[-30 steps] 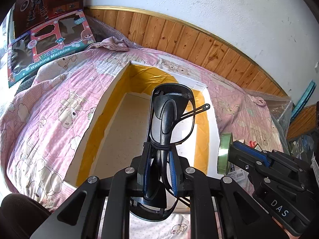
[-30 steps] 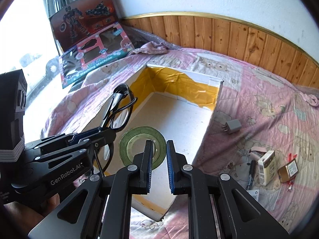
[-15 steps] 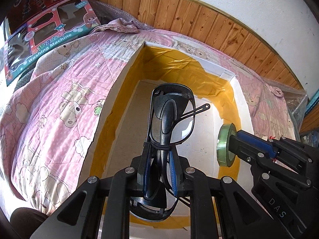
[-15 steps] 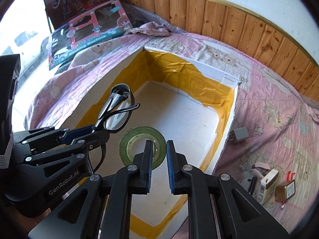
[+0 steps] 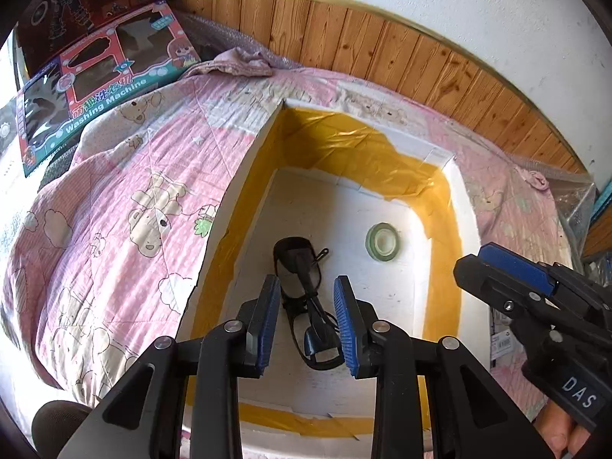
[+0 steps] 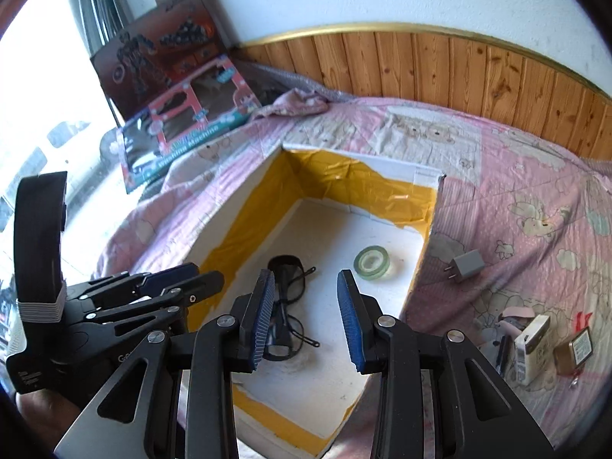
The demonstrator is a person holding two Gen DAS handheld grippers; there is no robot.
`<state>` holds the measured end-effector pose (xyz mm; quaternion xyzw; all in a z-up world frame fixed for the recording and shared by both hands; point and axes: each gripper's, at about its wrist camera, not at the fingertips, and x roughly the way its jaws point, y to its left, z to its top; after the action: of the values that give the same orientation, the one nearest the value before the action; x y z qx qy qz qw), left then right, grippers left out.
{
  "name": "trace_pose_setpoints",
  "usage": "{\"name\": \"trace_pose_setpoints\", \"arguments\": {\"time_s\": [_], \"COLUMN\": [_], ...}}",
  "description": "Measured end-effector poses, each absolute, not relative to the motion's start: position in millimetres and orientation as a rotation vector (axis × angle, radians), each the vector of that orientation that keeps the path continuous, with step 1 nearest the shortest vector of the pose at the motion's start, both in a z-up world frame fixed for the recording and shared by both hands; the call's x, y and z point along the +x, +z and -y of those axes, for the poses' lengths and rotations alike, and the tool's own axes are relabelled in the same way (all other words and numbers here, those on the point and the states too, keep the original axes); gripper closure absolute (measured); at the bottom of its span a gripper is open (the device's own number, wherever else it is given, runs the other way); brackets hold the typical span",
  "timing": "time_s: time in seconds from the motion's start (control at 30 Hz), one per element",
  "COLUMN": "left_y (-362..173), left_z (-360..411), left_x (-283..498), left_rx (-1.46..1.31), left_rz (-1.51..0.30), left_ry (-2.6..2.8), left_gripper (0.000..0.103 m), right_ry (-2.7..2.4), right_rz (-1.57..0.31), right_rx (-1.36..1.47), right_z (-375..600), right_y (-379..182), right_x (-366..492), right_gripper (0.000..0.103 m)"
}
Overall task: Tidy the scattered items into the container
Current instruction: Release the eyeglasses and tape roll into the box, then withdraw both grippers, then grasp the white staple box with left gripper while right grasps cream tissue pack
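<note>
box [image 5: 248, 176]: white foam, yellow-taped, holds folded glasses [image 5: 302, 287] and green tape roll [image 5: 382, 241], apart | left gripper [image 5: 306, 323]: wide, empty | right gripper [image 6: 306, 315]: wide, empty | toy carton [image 5: 103, 88] reads "Washing Machine"

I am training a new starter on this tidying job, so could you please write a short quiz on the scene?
1. True or false: the glasses lie on the floor of the box.
2. Which item sits on the blanket nearest the box's right wall? A) the tape roll B) the grey charger C) the toy carton
3. Fill in: both the left gripper and the right gripper are ____.

Key: 1 true; 2 B; 3 open.
</note>
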<state>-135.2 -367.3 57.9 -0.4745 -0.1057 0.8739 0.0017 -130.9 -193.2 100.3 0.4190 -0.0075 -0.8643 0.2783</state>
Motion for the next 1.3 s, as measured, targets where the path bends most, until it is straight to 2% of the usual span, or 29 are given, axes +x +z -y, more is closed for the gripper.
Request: {"name": "trace_pose_setpoints", "arguments": {"time_s": [0.17,0.23,0.33,0.57,0.77,0.87,0.93,1.03,1.17,1.3], "left_y": [95.1,106.1,110.5,92.6,85.5,81.0,73.2,55.9,29.4,3.9], "left_z": [354.8,343.1,321.4,258.0,207.1,185.4,171.1,148.5,119.6,98.0], "left_x": [-93.3,-73.1,-46.6,-16.0,-9.0,-13.4,-18.9,-27.7,-41.0,-57.5], "left_rx": [-1.288,-1.224,-1.18,-1.224,-1.24,-1.239,-1.25,-1.274,-1.309,-1.344], "left_rz": [0.336,0.294,0.236,0.11,0.042,0.031,0.012,-0.012,-0.054,-0.116], "left_ry": [2.793,2.808,2.776,2.617,2.52,2.486,2.46,2.408,2.344,2.324], "left_gripper": [0.072,0.064,0.061,0.061,0.061,0.052,0.05,0.049,0.045,0.044], "right_ry": [-2.348,-2.374,-2.421,-2.514,-2.592,-2.581,-2.569,-2.548,-2.552,-2.515], "right_rz": [0.14,0.151,0.166,0.286,0.442,0.528,0.556,0.532,0.407,0.316], "right_rx": [0.926,0.898,0.898,1.06,1.12,1.162,1.207,1.238,1.259,1.31], "right_z": [151.1,134.4,107.8,39.0,-12.9,-30.2,-38.7,-50.6,-59.1,-60.6], "right_y": [121.0,115.6,95.4,32.8,30.3,27.3,26.0,29.6,32.0,14.0], "right_x": [-83.9,-64.0,-35.3,4.8,0.1,-2.9,-7.3,-17.8,-41.3,-73.0], "right_gripper": [0.066,0.066,0.066,0.066,0.064,0.064,0.064,0.06,0.056,0.056]}}
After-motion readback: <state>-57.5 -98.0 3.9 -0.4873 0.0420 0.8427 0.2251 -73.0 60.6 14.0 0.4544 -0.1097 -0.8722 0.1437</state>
